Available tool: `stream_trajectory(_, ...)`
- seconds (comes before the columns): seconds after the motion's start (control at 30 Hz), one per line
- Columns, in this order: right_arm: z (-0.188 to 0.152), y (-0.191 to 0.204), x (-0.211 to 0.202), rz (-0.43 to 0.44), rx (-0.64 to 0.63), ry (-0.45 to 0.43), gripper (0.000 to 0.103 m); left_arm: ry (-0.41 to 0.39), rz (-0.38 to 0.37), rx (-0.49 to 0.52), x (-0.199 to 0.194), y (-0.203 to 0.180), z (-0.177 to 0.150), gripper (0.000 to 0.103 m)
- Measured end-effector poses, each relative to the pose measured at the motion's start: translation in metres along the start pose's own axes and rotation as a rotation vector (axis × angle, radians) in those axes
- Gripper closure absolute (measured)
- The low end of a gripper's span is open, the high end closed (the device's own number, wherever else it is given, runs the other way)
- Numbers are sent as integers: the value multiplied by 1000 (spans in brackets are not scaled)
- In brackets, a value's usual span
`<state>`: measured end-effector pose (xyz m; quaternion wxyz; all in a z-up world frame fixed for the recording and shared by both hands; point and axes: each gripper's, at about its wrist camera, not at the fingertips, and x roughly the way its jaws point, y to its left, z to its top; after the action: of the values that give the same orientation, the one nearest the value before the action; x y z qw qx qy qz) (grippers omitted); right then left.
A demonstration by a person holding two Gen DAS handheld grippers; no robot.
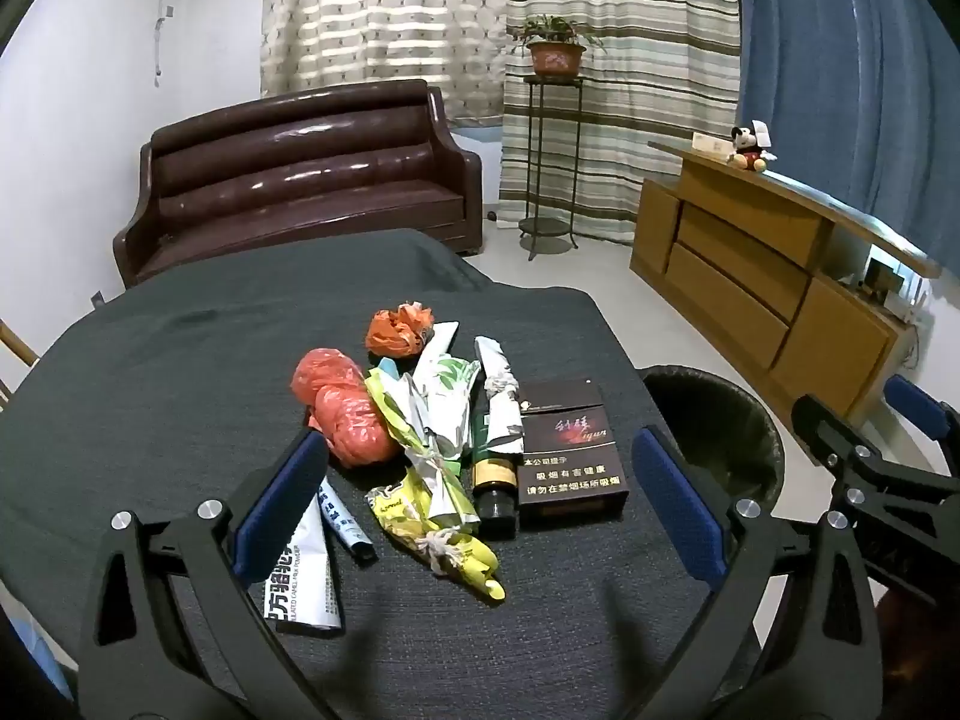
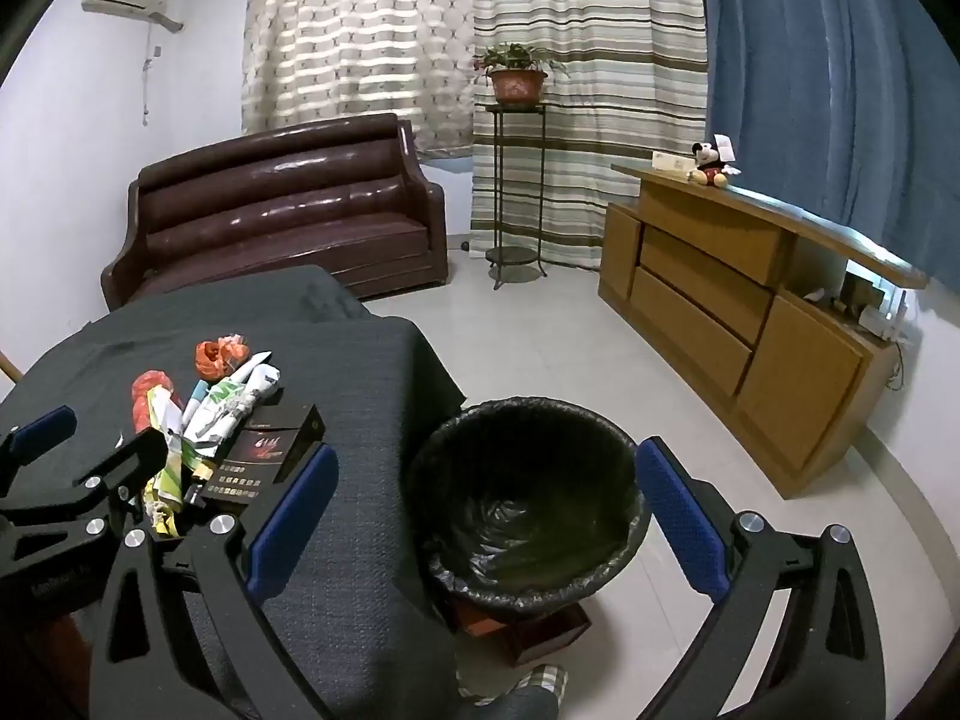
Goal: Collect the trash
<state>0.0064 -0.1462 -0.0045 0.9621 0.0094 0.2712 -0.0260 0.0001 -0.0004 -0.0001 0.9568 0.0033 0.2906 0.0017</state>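
Note:
A heap of trash lies on the dark-clothed table [image 1: 150, 372]: two crumpled orange plastic bags [image 1: 348, 414], tied paper wrappers [image 1: 444, 408], a yellow wrapper [image 1: 432, 528], a dark bottle [image 1: 493, 480], a white sachet [image 1: 300, 570] and a dark cigarette box [image 1: 570, 456]. My left gripper [image 1: 477, 438] is open just in front of the heap, nothing between its pads. A bin with a black liner [image 2: 522, 498] stands on the floor by the table's right edge. My right gripper [image 2: 487, 453] hangs open above it, holding nothing. The heap also shows in the right wrist view, with the cigarette box [image 2: 270, 444] nearest.
A brown leather sofa [image 1: 300, 180] stands behind the table. A metal stand holds a potted plant [image 1: 555, 54]. A wooden cabinet [image 2: 720, 312] with a soft toy [image 2: 711, 165] lines the right wall. A low reddish box [image 2: 540, 630] sits under the bin, a plaid slipper [image 2: 528, 681] beside it.

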Motion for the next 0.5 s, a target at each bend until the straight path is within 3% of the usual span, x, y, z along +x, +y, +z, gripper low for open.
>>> stream_trajectory(0.5, -1, -5, 1, 1, 5, 1, 6, 1, 0, 1, 0, 0, 0, 4)
